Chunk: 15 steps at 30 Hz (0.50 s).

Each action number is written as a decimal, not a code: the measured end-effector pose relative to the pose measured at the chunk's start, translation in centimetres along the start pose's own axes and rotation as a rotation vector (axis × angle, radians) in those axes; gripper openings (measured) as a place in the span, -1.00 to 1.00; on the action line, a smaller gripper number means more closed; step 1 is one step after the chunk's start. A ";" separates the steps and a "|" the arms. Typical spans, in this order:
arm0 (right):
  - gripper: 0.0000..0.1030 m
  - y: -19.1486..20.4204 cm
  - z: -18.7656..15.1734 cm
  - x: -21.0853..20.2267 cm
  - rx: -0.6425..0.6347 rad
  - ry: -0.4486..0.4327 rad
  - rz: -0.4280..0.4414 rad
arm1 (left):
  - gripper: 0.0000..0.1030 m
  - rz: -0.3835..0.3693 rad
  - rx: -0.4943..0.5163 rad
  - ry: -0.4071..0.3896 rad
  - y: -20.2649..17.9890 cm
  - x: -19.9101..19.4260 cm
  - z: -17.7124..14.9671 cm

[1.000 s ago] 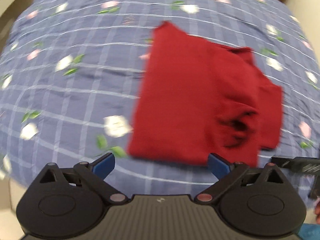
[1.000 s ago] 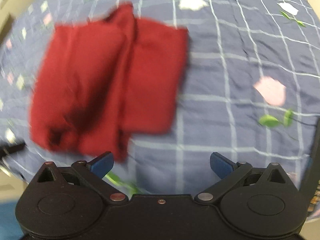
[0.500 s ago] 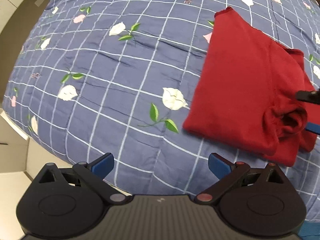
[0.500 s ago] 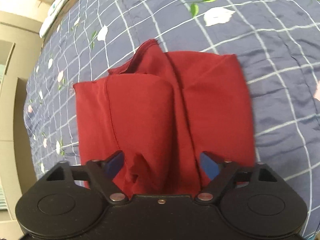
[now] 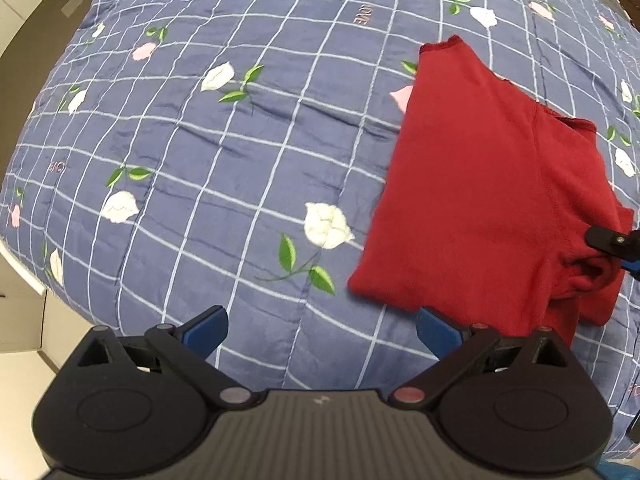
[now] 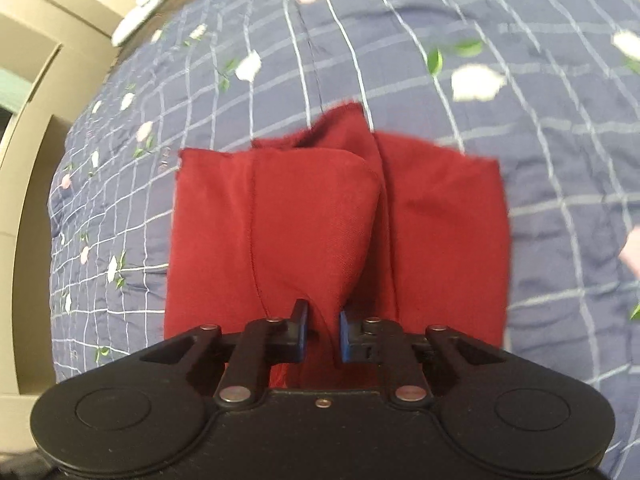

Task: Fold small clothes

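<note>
1. My right gripper (image 6: 323, 334) has its fingers pinched on a bunched fold of the red garment (image 6: 332, 232), ready to lift it over.
2. My left gripper (image 5: 320, 326) hangs wide open beside the garment on the quilt (image 5: 224, 152).

Left hand-held gripper (image 5: 322, 330): matte black body with a ribbed grey centre plate, two round black side discs, triangular cut-outs in the linkage arms, silver and red pivot pins, blue fingertip pads (image 5: 206, 330). Right hand-held gripper (image 6: 322, 336): the same black build, a small brass-coloured centre screw, blue-faced fingers (image 6: 345, 336).
</note>
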State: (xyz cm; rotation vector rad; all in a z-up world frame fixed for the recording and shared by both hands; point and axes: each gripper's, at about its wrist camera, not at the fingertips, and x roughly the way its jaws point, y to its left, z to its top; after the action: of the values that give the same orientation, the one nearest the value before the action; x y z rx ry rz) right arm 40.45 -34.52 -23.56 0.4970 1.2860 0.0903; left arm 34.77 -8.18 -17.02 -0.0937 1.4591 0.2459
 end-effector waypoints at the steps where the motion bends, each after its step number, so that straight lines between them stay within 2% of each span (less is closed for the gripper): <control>1: -0.69 -0.1 0.1 -0.6 -0.016 -0.013 0.001 | 0.99 -0.003 0.005 -0.002 -0.2 0.0 0.1; 7: -0.69 -2.3 -0.3 -3.0 -0.056 -0.056 -0.054 | 0.99 -0.018 0.033 -0.008 -1.2 0.0 0.3; 15: -0.69 -5.0 -1.0 -2.7 -0.015 -0.042 -0.117 | 0.99 -0.016 0.020 -0.009 -1.1 -0.1 0.2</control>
State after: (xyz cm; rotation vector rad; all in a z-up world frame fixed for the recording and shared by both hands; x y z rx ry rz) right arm 37.67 -39.58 -23.30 0.4083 1.2692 -0.0083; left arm 35.20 -9.21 -16.98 -0.0878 1.4505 0.2182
